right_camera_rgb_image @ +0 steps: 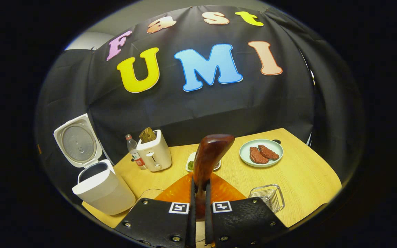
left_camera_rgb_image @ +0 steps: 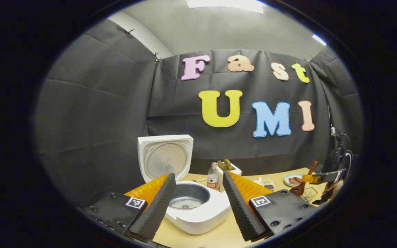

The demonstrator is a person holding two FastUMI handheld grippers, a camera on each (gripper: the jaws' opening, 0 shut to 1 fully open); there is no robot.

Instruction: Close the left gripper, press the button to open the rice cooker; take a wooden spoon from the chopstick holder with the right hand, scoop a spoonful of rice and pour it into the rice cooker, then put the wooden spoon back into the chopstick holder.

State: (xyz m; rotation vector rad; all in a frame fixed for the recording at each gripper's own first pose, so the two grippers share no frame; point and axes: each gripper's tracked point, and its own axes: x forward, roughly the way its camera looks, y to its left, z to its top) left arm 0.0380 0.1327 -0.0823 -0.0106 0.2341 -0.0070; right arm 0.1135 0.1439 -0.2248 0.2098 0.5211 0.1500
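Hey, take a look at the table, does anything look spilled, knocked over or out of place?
Nothing stands out. The white rice cooker stands upright with its lid open, the pale plate of meat sits flat, and the right gripper holds the brown wooden spoon.

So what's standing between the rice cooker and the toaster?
A small water bottle stands between the open rice cooker and the toaster, clearest in the right gripper view.
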